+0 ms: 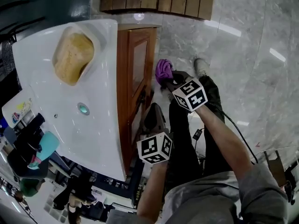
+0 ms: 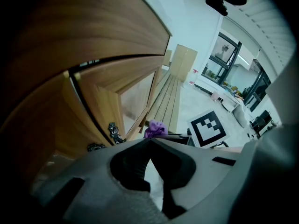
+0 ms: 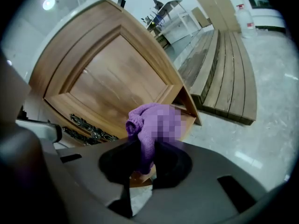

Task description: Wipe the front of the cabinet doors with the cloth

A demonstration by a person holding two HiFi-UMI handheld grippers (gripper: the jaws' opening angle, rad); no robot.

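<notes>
Cloth (image 3: pixel 136 121) in right gripper (image 3: pixel 141 149), cabinet door (image 3: pixel 107 83) cropped

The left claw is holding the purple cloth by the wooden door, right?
No, it is the right claw that holds the cloth by the door; the right gripper view shows it pinched there. The left claw is shut on nothing.
</notes>
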